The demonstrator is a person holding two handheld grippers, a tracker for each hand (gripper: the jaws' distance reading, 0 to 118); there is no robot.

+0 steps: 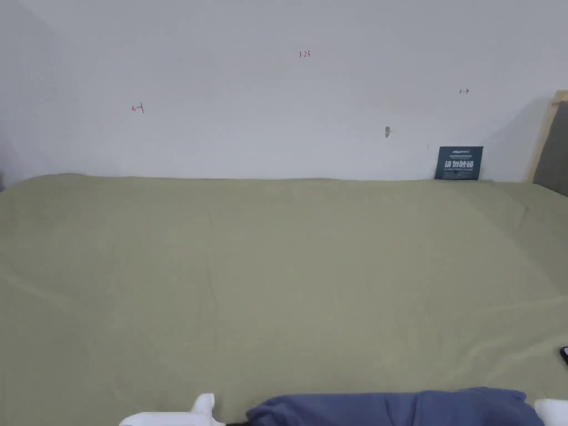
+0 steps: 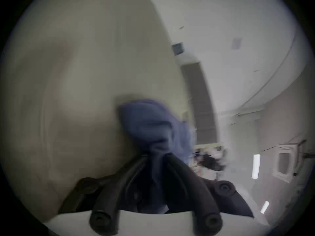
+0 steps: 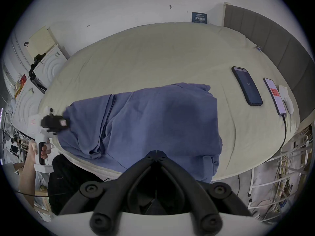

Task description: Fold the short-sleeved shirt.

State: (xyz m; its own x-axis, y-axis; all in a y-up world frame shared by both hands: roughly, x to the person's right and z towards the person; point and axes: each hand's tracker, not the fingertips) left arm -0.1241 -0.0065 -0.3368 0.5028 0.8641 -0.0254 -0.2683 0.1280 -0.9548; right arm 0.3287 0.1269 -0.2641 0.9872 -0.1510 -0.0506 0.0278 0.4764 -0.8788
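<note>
Blue short-sleeved cotton shirt (image 3: 153,120) is spread, rumpled and partly doubled over, along the near edge of the pale green bed sheet (image 3: 153,55), with its lower part draped over that edge. In the left gripper view, the left gripper (image 2: 157,154) is seen with its two black jaws closed on a bunched fold of the shirt (image 2: 150,125), the cloth being pinched between both tips; this view is blurred. In the right gripper view, the right gripper (image 3: 156,152) is held just before the shirt's near side, its jaws brought together at the tips with nothing seen between them. Two dark phones (image 3: 247,86) are laid near the sheet's right edge, well apart from the shirt.
</note>
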